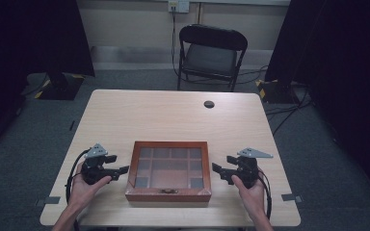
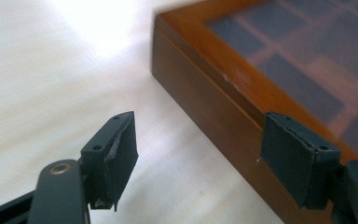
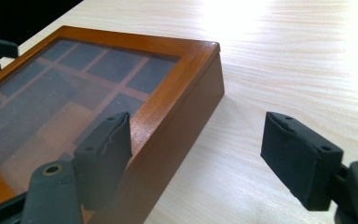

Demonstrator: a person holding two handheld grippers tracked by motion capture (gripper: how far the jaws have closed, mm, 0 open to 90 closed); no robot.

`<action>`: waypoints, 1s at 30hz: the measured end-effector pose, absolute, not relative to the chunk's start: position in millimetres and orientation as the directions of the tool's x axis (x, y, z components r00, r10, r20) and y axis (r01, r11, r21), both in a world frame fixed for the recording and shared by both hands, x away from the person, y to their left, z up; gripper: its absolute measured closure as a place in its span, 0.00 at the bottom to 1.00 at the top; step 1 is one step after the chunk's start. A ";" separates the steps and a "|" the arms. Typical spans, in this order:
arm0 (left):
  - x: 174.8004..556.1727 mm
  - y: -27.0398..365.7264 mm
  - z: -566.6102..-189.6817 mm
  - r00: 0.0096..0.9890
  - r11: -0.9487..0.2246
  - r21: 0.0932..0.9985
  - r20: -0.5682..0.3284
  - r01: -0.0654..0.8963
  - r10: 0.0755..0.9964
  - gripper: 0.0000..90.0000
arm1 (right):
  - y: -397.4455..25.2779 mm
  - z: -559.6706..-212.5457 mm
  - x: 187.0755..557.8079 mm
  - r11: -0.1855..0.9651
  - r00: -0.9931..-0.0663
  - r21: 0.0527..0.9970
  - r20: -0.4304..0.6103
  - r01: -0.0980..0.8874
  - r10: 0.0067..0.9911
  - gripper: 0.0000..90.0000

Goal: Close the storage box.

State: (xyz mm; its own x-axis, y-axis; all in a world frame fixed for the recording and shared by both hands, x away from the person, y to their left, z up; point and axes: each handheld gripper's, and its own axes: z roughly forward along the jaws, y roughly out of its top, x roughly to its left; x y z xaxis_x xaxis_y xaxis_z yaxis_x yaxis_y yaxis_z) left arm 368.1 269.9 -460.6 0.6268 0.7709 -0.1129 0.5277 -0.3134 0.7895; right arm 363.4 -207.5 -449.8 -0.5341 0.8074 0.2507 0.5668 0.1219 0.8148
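I have both hands low on the tabletop (image 1: 173,115), forearms coming in from the near edge, each holding its gripper pointed inward at the wooden box (image 1: 168,171) that lies between them. My left gripper (image 1: 123,169) sits just beside the box's left wall, and my right gripper (image 1: 215,168) sits just beside its right wall; neither touches the wood that I can see.

In the left gripper view my fingers (image 2: 116,158) are spread wide with nothing between them. One pad hangs over bare tabletop, while the other overlaps the box's side wall (image 2: 205,112) in the picture; whether it rests on the wood I cannot tell.

In the right gripper view the fingers (image 3: 103,158) are likewise wide apart and empty. One pad overlaps the lid's edge and the other stands off over the tabletop, with the box's corner (image 3: 214,60) ahead of them.

The lid is a dark pane over a grid of compartments. The glass is too dim for me to make out what lies inside. A small metal clasp (image 1: 166,191) on the near wall is barely legible.
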 end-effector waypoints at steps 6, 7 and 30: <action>370.9 264.6 -455.7 0.633 -0.328 0.789 -0.097 0.519 0.768 0.27 | -210.6 -446.9 365.4 0.120 -0.519 0.815 0.240 0.566 0.821 0.25; 371.9 265.6 -453.9 0.626 -0.318 0.794 -0.099 0.518 0.774 0.27 | -211.5 -445.8 365.8 0.119 -0.514 0.818 0.234 0.563 0.825 0.25; 390.1 327.0 -480.6 0.431 -0.243 0.705 -0.098 0.666 0.897 0.22 | -285.4 -479.7 373.9 0.057 -0.275 0.715 0.192 0.696 0.942 0.16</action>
State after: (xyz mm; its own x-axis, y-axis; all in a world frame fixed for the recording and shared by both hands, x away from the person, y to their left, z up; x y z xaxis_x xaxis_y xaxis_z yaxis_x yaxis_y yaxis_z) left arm 390.1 327.0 -480.6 0.4309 0.8971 -0.0978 0.6662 -0.2431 0.7051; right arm 373.9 -285.4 -479.7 -0.2746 0.9422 0.1921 0.6964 0.0572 0.7154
